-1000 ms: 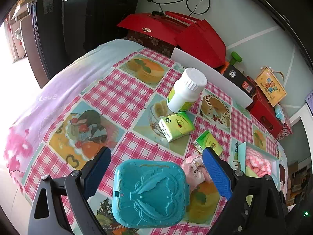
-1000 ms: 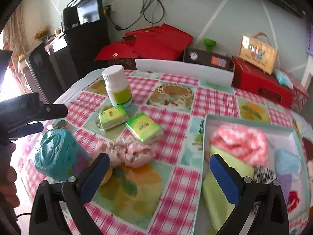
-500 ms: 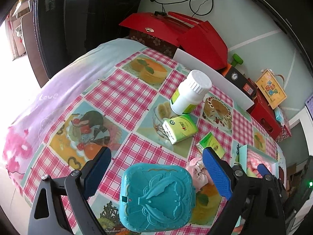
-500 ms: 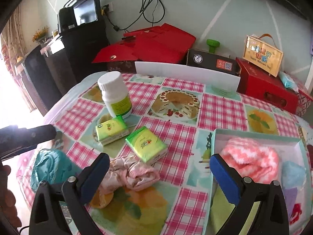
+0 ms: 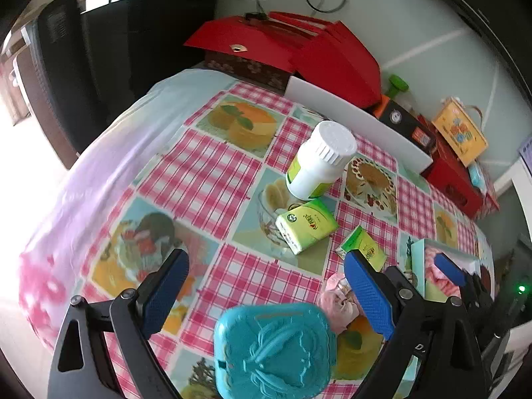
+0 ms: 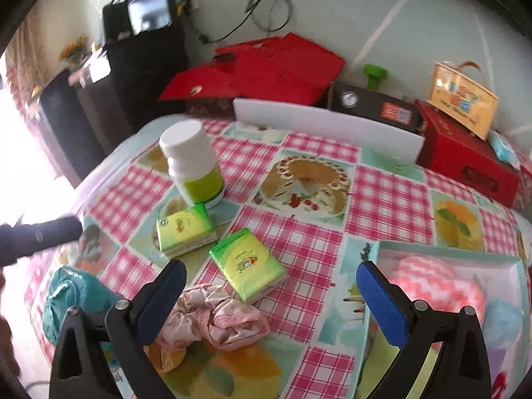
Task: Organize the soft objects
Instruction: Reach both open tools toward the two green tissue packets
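A crumpled pink cloth lies on the checked tablecloth, just right of my right gripper's left finger; it also shows as pink cloth behind the teal box. My right gripper stands open above the table, empty. A pale green box at the right holds a pink-and-white knitted piece, a light blue soft ball and other soft items. My left gripper is open and empty, with a teal embossed box low between its fingers.
Two green tissue packs and a white bottle stand mid-table. A white board, red boxes, a black box and a yellow gift bag line the back. A black cabinet stands left.
Both grippers have pulled back and risen a little; the right view has swung left, so the pink cloth now sits near its left finger. Both stay open.
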### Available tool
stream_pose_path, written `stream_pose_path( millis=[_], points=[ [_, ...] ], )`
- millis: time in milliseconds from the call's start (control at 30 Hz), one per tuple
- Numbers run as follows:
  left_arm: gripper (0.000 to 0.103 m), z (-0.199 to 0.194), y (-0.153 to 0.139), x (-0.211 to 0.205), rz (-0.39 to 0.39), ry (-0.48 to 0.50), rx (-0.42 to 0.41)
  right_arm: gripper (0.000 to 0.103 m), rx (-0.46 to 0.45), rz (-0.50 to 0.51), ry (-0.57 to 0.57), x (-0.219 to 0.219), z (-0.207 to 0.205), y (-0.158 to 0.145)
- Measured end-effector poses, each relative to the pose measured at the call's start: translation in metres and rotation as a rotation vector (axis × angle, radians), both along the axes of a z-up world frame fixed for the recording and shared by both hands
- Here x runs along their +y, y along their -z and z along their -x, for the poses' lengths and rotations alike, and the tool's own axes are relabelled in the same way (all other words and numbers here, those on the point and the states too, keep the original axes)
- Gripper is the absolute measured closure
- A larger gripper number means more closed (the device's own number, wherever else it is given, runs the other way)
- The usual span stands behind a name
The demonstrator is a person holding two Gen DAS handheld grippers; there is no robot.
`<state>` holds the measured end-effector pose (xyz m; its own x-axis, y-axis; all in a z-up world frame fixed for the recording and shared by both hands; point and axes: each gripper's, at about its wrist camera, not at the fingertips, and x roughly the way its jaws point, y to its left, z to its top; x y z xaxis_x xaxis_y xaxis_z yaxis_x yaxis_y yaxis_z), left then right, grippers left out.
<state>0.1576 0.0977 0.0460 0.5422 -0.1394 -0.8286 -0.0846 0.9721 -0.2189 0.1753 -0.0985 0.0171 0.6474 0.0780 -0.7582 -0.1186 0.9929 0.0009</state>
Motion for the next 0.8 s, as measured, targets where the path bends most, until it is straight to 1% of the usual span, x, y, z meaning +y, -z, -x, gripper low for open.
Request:
stream_pose_path(
  millis=[67,167,267,333,400,500,600,667,800],
  points=[
    [0.009,-0.008,-0.002,0.001,-0.029,0.028,0.015,0.0,0.047,-0.01,-0.023,0.001,-0.009,0.004],
    [0.009,-0.023,-0.003,0.0,-0.089,0.106,0.057,0.0,0.119,-0.052,-0.041,-0.001,-0.021,0.011],
    [0.009,-0.044,0.005,-0.003,-0.099,0.189,0.13,0.0,0.169,-0.061,-0.049,-0.002,-0.031,0.016],
    [0.009,-0.056,0.01,-0.009,-0.102,0.251,0.17,0.0,0.193,-0.043,-0.068,0.0,-0.036,0.018],
    [0.009,-0.066,0.016,-0.014,-0.111,0.294,0.21,0.0,0.216,-0.015,-0.092,0.004,-0.039,0.019],
    [0.009,-0.079,0.025,-0.019,-0.112,0.329,0.249,0.0,0.247,0.016,-0.134,0.01,-0.045,0.022],
    [0.009,-0.09,0.033,-0.024,-0.108,0.356,0.281,0.0,0.278,-0.003,-0.158,0.012,-0.051,0.026],
    [0.009,-0.095,0.038,-0.03,-0.112,0.385,0.294,0.0,0.291,-0.006,-0.164,0.013,-0.055,0.028],
    [0.009,-0.104,0.049,-0.04,-0.125,0.421,0.321,0.0,0.317,0.025,-0.171,0.017,-0.061,0.036]
  ],
)
